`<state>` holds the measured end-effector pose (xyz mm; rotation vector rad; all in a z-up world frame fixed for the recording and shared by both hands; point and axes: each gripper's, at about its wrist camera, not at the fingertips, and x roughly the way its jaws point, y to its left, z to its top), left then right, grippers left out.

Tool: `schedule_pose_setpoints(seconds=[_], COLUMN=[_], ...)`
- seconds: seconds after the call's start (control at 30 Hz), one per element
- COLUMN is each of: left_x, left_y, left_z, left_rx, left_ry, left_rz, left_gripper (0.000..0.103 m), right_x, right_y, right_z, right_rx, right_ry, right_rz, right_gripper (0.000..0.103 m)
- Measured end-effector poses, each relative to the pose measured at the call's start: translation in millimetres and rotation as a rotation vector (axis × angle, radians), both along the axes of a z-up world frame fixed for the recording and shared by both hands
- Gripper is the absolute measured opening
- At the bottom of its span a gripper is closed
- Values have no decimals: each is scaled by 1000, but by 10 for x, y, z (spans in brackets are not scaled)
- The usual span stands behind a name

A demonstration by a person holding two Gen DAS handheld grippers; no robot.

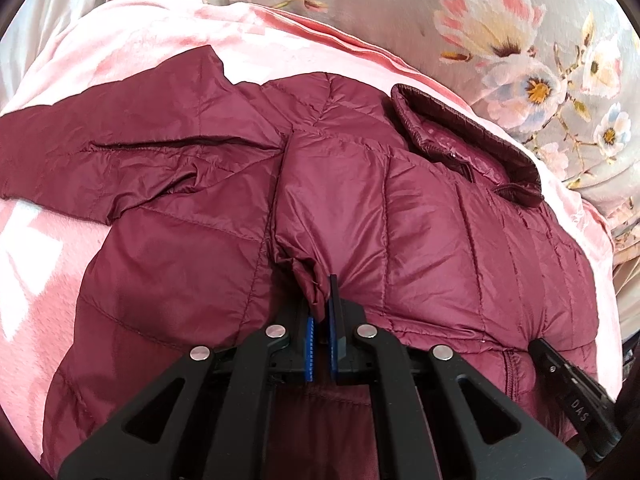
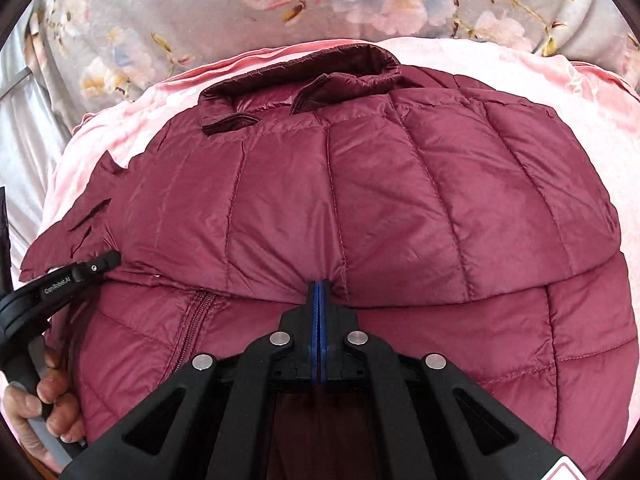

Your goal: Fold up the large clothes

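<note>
Left wrist view: the left gripper (image 1: 323,312) is clenched on a bunched pinch of the maroon quilted jacket (image 1: 360,200), with a small fold of fabric caught between its blue pads (image 1: 310,354). From that pinch the jacket spreads outward across a pink blanket (image 1: 132,36). One sleeve (image 1: 120,148) stretches away to the left of this view, creased and lying flat on the blanket. The collar (image 1: 472,144) lies up and to the right, its darker lining showing, near the blanket's far edge. Beyond the blanket is a grey floral bedcover (image 1: 500,32). The black tip of the right gripper (image 1: 538,346) shows at the lower right, resting against the jacket's lower part beside the zipper (image 1: 510,380).

In the right wrist view the right gripper (image 2: 319,286) is closed tight, blue pads pressed together at a seam of the jacket (image 2: 400,200) where two quilted panels meet; the fabric puckers at the tips, but how much is caught I cannot tell. The zipper (image 2: 192,320) runs to its left. Further left the left gripper (image 2: 105,259) reaches onto the jacket, held by a person's hand (image 2: 44,412) at the lower left edge. The collar (image 2: 304,84) lies at the far side, on the pink blanket (image 2: 500,64), with the floral bedcover (image 2: 200,12) behind.
</note>
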<state>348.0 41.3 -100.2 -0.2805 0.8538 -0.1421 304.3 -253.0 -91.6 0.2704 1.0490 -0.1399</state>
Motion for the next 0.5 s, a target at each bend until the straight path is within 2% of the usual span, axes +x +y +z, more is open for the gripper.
schedule_pose_setpoints(seconds=[0.07,0.13,0.17,0.2,0.23,0.27,0.3,0.4,0.43,0.47,0.5], left_x=[-24,-93,-159,-234,-304,-350,-398,-492,-506,-524,-530], left_y=[112,296,433,600,795,977,1212,1984,2196,2569,2766], left_z=[8,64,136,234,342,430,528,737,759,762,736], left_rx=[-64,-126,-137,-129,-122,-119,-113,-83,-79,-76,-86], left_ry=[1,-6,-22,-47,-73,-89,-106,-140,-145,-141,-131], left_rz=[5,27,53,90,126,159,208,381,431,525,565], left_gripper=[10,23,23,29,41,48,60,75,77,78,78], right_x=[-8,-14,-17,-22,-35,-60,-94,-304,-394,-445,-502], right_y=[-34,-61,-60,-49,-35,-8,28,176,230,270,326], right_z=[-3,-2,4,20,37,78,126,355,427,467,495], right_rx=[19,33,31,23,16,-1,-17,-6,18,34,46], right_ry=[-5,-9,-10,-14,-18,-26,-36,-105,-130,-143,-153], right_rz=[-5,-7,-7,-5,-4,-3,-3,11,16,19,26], right_gripper=[0,0,0,0,0,2,9,10,10,12,12])
